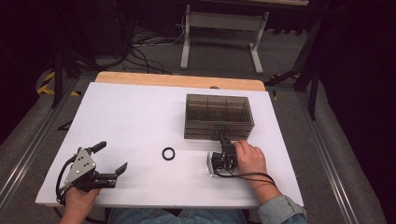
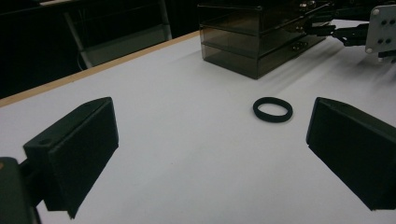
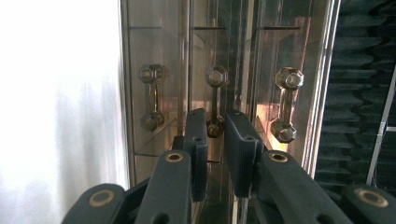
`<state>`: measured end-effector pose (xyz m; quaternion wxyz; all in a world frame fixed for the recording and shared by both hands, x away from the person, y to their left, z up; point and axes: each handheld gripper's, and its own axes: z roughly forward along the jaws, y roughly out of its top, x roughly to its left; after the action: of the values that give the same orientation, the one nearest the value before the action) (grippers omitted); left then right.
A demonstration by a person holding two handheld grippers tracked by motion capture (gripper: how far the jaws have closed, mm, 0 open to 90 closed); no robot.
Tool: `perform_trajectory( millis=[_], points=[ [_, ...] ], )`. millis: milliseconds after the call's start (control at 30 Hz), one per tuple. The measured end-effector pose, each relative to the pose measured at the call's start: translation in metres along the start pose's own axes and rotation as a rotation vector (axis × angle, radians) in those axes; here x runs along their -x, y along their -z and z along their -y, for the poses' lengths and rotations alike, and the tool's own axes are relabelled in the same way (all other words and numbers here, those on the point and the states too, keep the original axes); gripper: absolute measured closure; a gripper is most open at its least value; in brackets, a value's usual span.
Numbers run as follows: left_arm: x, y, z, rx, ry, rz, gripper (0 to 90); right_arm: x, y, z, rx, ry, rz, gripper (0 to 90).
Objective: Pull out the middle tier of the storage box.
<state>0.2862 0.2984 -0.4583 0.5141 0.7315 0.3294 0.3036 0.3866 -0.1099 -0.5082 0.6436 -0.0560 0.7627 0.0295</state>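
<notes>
Presently listed: white counter (image 1: 140, 121); smoky drawer box (image 1: 218, 116) at its far right, front facing the person for easy reach; right tool (image 1: 225, 140), turned sideways, jaws narrowed around the middle drawer handle (image 3: 215, 101), likely to pull; left tool (image 1: 114, 156) resting wide, holding nothing; black ring (image 1: 168, 153) loose between them.

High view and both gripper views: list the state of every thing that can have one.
Smoky clear plastic drawer box: upright, all three drawers pushed in.
Middle metal handle: between the right tool's jaws, drawer not pulled.
Right tool: jaws nearly together around that handle; contact unclear.
Left tool: jaws wide open, nothing between them.
Black rubber ring: flat on the white table, untouched.
</notes>
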Motion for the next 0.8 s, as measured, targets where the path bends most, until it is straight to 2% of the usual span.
perform_trajectory(
  millis=[200, 267, 333, 400, 667, 700, 800],
  points=[
    [-0.0002, -0.0002, -0.0001, -0.002, -0.004, 0.000, 3.0, 0.0007, -0.0012, -0.0014, 0.005, 0.009, 0.011, 80.2],
    [0.0002, -0.0002, -0.0002, 0.000, -0.001, 0.000, 3.0, -0.0007, 0.0000, -0.0018, -0.014, -0.014, 0.001, 80.4],
    [0.0002, -0.0001, -0.0002, 0.000, 0.000, 0.000, 3.0, 0.0013, -0.0007, -0.0022, -0.005, 0.010, 0.001, 80.6],
    [0.0000, -0.0001, -0.0002, 0.001, 0.001, 0.000, 3.0, 0.0001, -0.0003, -0.0020, -0.011, -0.008, 0.001, 80.7],
    [-0.0001, 0.0000, -0.0003, 0.001, 0.001, -0.001, 3.0, 0.0012, -0.0002, -0.0020, -0.008, -0.019, -0.005, 81.0],
    [-0.0001, 0.0000, -0.0004, 0.001, 0.002, -0.002, 3.0, 0.0028, -0.0007, -0.0020, 0.002, -0.001, 0.000, 81.0],
    [-0.0001, 0.0000, -0.0004, 0.002, 0.002, -0.002, 3.0, 0.0028, 0.0011, -0.0020, -0.012, -0.020, -0.017, 81.2]
  ],
)
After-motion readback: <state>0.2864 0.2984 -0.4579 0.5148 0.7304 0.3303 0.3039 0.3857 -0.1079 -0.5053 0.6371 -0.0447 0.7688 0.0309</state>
